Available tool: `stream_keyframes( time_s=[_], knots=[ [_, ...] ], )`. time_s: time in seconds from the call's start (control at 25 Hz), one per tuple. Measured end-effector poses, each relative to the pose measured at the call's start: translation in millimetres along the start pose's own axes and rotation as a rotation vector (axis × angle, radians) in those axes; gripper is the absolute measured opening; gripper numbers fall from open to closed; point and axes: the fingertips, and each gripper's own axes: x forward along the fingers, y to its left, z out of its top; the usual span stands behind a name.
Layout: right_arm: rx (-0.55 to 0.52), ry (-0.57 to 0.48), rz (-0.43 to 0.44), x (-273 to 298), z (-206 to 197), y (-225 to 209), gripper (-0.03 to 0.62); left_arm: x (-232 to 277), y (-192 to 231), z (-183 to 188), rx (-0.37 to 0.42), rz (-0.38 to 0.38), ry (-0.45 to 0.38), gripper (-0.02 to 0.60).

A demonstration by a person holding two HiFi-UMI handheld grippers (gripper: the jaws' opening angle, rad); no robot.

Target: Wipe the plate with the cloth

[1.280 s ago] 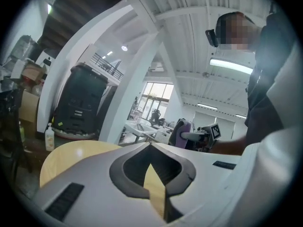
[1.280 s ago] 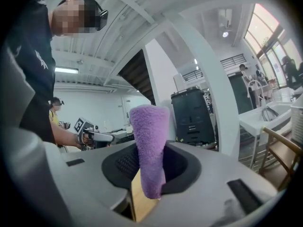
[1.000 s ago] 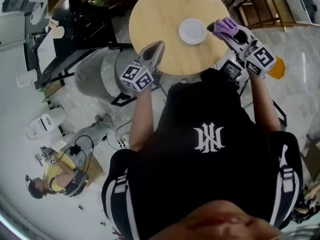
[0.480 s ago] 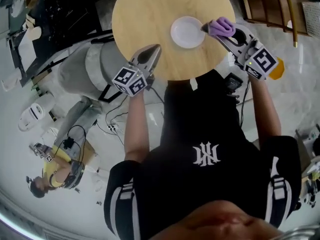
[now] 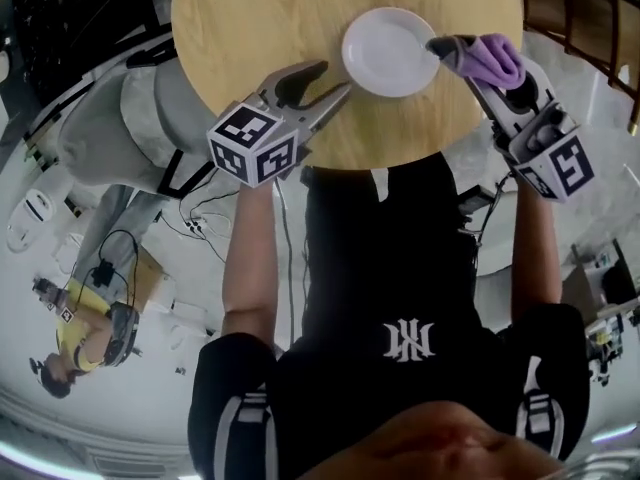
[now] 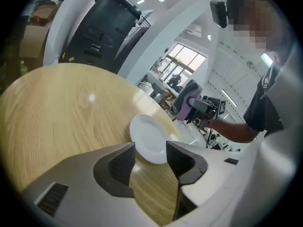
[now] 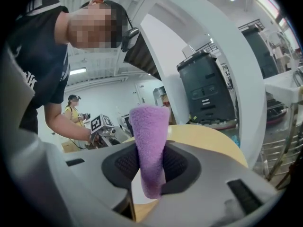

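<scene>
Head camera, mine: steeply down on bench (image 5: pixel 260 28). Hand cameras: low, close, facing each other across it.

Plate (image 5: pixel 388 52), top centre of head view: plain glossy white, no pattern that I can make out.

Cloth (image 5: pixel 490 58), upper right: lilac-purple, fuzzy pile, one even shade.

Desk (image 5: pixel 250 18): pale yellow-tan wood, fine streaked grain.

Right hand-held gripper (image 5: pixel 440 48): light grey shell. Its cube shows black square markers on white faces. Pads (image 7: pixel 177 167) read near-black with a fine grid texture.

Shirt (image 5: pixel 400 268), centre of frame: black, white emblem on the chest, white stripes at the sleeves.

Floor (image 5: pixel 140 408): whitish grey.

Person (image 5: pixel 75 328), lower left: yellow top.

Cabinet (image 7: pixel 208 91), right gripper view, right of centre: I log it as dark grey-black.
</scene>
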Motion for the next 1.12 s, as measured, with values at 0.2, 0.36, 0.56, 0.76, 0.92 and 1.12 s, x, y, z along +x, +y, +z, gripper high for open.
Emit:
stream_keyframes(
  time_s=[0.2, 0.36, 0.56, 0.76, 0.92, 1.12],
  knots=[
    [-0.019, 0.010, 0.011, -7.7, -11.6, 7.8, 0.101, 14.5, -18.0, -4.6, -0.017, 0.026, 0.035, 0.215],
    [-0.025, 0.007, 0.004, -8.4, 22.2, 25.6, 0.101, -2.4, -35.4, 10.9, -0.034, 0.027, 0.104, 0.204],
    [-0.037, 0.031, 0.001, -19.2, 19.1, 27.9, 0.101, 1.3, -45.0, 13.9, -0.060, 0.033, 0.140, 0.161],
    [-0.036, 0.015, 0.008, -22.1, 20.4, 31.3, 0.101, 6.1, -51.7, 8.4, -0.075, 0.039, 0.163, 0.161],
    [-0.046, 0.006, 0.029, -15.8, 20.1, 38.5, 0.101, 9.0, -50.5, 5.0, -0.089, 0.065, 0.164, 0.069],
    [0.004, 0.027, 0.026, 5.9, 17.2, 48.7, 0.100, 8.8, -50.3, 4.9, -0.158, 0.069, 0.144, 0.060]
  ],
)
